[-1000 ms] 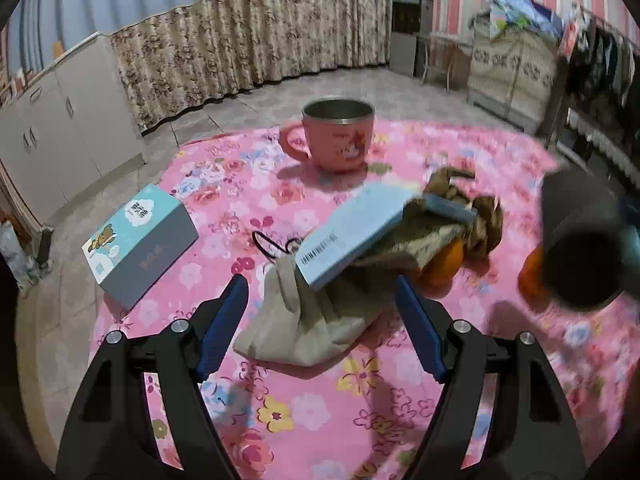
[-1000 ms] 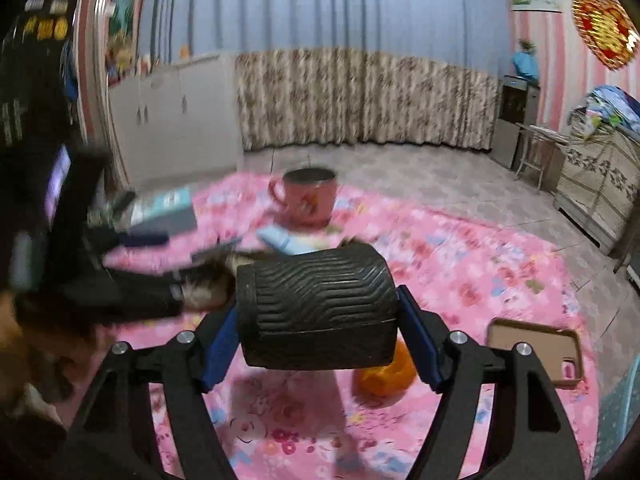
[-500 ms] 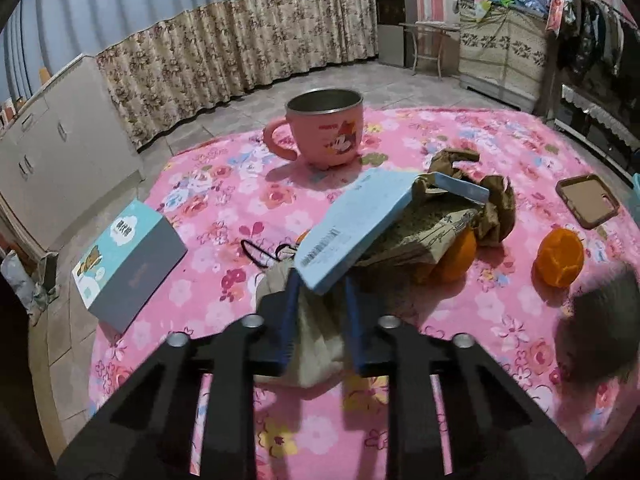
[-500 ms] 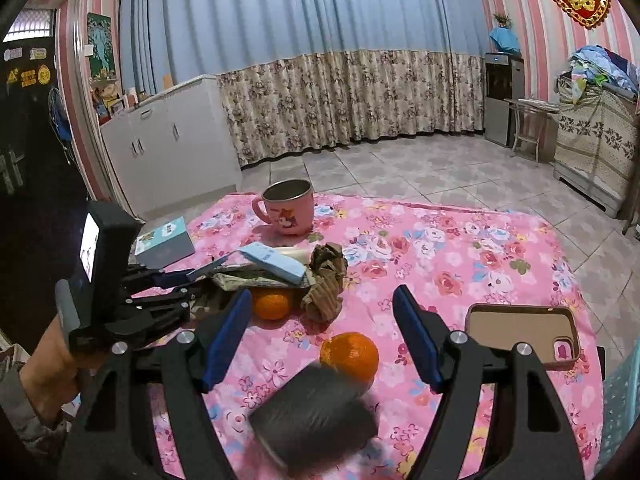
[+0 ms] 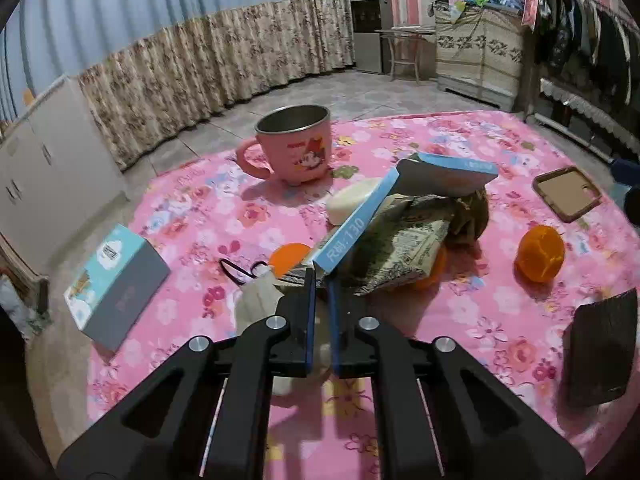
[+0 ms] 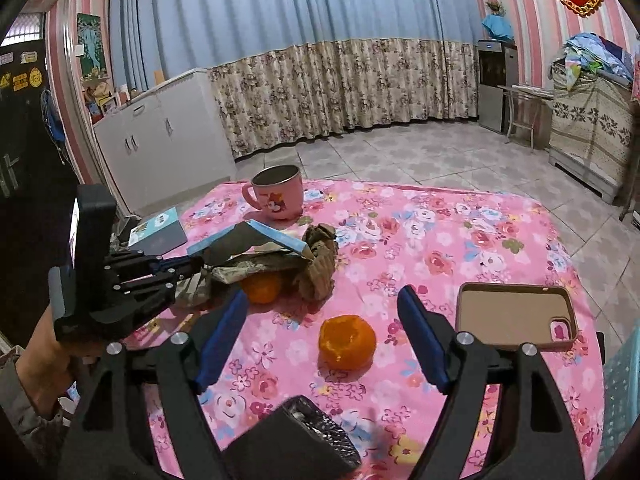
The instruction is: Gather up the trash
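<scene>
Trash bag (image 5: pixel 400 252): crumpled printed sack, mid-table (image 5: pixel 460 320), boxes and oranges spilling from it. Likely light, limp, prone to sag; best pinched at its rim.
Left gripper (image 5: pixel 322 280): fingers have just been closing, clenched on the bag's near edge.
Right gripper (image 6: pixel 320 336): fingers spread wide, grasping nothing, above the peeled orange (image 6: pixel 347 342).

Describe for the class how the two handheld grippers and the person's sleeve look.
Both the left gripper and the right gripper have black angular linkage arms with silver rivets and flat blue finger pads. A black block sits upright on the left one. The sleeve is grey.
</scene>
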